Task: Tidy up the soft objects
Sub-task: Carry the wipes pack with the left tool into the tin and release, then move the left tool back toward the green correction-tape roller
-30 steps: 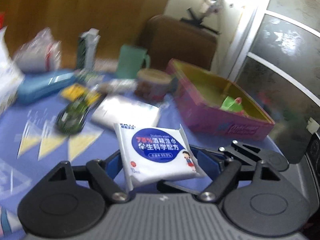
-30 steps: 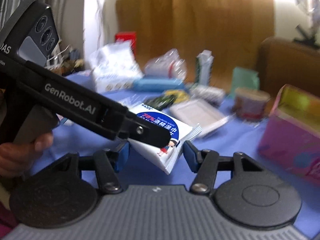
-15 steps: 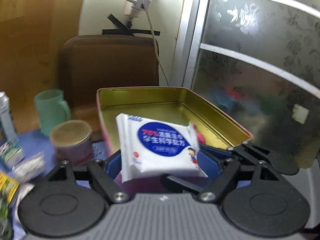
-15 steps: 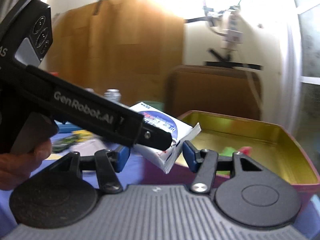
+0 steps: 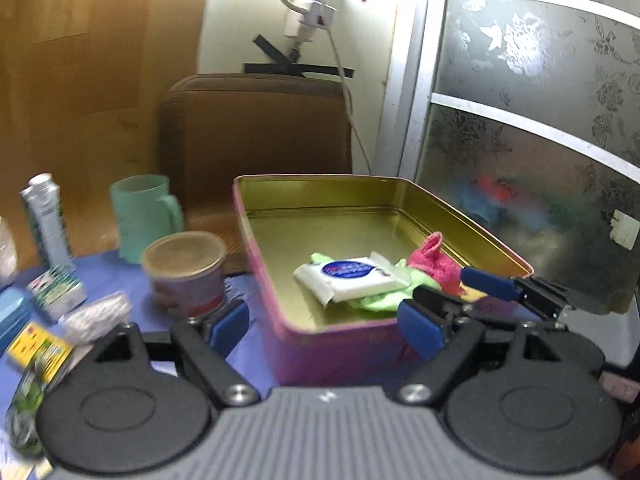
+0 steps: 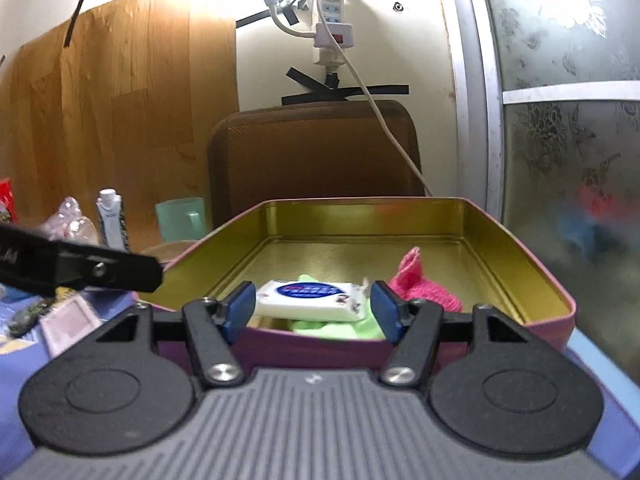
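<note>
The white wipes pack [image 5: 352, 278] with a blue label lies flat inside the pink tin [image 5: 320, 344], resting on a green cloth [image 5: 376, 302] beside a pink knitted cloth [image 5: 434, 264]. My left gripper [image 5: 324, 326] hovers at the tin's near wall, its jaws opening with nothing between them. My right gripper [image 6: 313, 312] is at the tin's near rim, jaws opening too. The pack [image 6: 312, 298] shows beyond its pads, lying loose in the tin [image 6: 520, 264]. One right finger [image 5: 490, 283] shows to the right of the pack. A left finger [image 6: 108, 270] reaches in from the left.
On the blue tablecloth left of the tin stand a lidded tub [image 5: 184, 272], a green mug [image 5: 140, 216] and a carton [image 5: 44, 216], with small packets [image 5: 56, 292] nearer. A brown chair back [image 5: 256, 132] is behind the tin, a patterned glass door [image 5: 540, 140] to the right.
The wipes pack was gripped in my left gripper above the table, then carried over the tin. It has been let go and lies in the tin. Both grippers swung right.
</note>
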The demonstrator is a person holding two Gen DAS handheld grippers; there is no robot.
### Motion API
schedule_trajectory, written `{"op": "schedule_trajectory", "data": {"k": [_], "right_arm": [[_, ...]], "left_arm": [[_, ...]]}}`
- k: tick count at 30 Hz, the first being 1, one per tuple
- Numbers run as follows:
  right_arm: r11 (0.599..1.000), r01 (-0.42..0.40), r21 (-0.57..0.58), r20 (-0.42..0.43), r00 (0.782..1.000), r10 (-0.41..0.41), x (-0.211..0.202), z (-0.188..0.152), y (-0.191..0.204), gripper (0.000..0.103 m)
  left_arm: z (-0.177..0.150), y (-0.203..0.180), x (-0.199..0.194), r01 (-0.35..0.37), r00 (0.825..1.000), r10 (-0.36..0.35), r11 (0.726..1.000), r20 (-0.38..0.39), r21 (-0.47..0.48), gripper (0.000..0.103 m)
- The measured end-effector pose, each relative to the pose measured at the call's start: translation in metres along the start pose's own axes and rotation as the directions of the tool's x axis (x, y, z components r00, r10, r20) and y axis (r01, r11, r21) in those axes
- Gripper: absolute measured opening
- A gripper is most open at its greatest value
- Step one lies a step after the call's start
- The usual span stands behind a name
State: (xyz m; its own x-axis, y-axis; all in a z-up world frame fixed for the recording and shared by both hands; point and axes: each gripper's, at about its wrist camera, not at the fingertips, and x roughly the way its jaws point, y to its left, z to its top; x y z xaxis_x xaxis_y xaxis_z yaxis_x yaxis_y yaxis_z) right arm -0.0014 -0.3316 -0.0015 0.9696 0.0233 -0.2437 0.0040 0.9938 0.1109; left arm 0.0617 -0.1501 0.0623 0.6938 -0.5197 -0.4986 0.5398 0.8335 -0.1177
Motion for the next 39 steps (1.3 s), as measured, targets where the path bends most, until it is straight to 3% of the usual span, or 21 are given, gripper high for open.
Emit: {"op": "schedule_trajectory", "data": {"k": [4, 9, 12, 14, 18, 23, 28, 31, 34, 39], "right_arm": [[0.999, -0.031, -0.007, 0.010, 0.999, 0.031, -0.016, -0.001, 0.017, 0.066], [0.987, -0.148, -0.068, -0.019, 0.989, 0.147, -0.018, -0.001, 0.052, 0.065], [0.962, -0.251, -0.111, -0.073, 0.967, 0.244, -0.012, -0.004, 0.081, 0.064], [0.941, -0.316, -0.125, -0.125, 0.945, 0.301, -0.004, -0.007, 0.100, 0.059], [0.899, -0.409, -0.155, -0.203, 0.904, 0.376, 0.024, -0.006, 0.135, 0.058], [0.902, -0.413, -0.128, -0.254, 0.892, 0.373, 0.077, 0.011, 0.167, 0.059], [0.859, -0.506, -0.070, -0.327, 0.826, 0.460, 0.096, 0.012, 0.202, 0.059], [0.847, -0.520, -0.110, -0.347, 0.819, 0.457, 0.100, 0.007, 0.226, 0.059], [0.839, -0.527, -0.138, -0.373, 0.812, 0.449, 0.105, 0.000, 0.247, 0.059], [0.833, -0.518, -0.195, -0.400, 0.817, 0.415, 0.108, -0.012, 0.268, 0.068]], "left_arm": [[-0.025, 0.020, -0.028, -0.023, 1.000, 0.023, 0.999, 0.003, -0.037, 0.086], [-0.060, 0.068, -0.059, -0.128, 0.992, 0.126, 0.984, -0.021, -0.126, 0.086], [-0.078, 0.102, -0.074, -0.222, 0.975, 0.219, 0.955, -0.040, -0.198, 0.086], [-0.089, 0.124, -0.081, -0.300, 0.954, 0.295, 0.925, -0.054, -0.233, 0.086], [-0.101, 0.154, -0.093, -0.374, 0.925, 0.374, 0.879, -0.059, -0.294, 0.086], [-0.105, 0.171, -0.099, -0.325, 0.940, 0.341, 0.862, -0.030, -0.389, 0.085], [-0.115, 0.180, -0.122, -0.258, 0.935, 0.342, 0.835, 0.091, -0.486, 0.085], [-0.124, 0.182, -0.140, -0.229, 0.911, 0.376, 0.803, 0.169, -0.550, 0.085], [-0.127, 0.189, -0.149, -0.219, 0.892, 0.405, 0.775, 0.200, -0.593, 0.085], [-0.125, 0.191, -0.148, -0.220, 0.893, 0.405, 0.772, 0.195, -0.596, 0.085]]}}
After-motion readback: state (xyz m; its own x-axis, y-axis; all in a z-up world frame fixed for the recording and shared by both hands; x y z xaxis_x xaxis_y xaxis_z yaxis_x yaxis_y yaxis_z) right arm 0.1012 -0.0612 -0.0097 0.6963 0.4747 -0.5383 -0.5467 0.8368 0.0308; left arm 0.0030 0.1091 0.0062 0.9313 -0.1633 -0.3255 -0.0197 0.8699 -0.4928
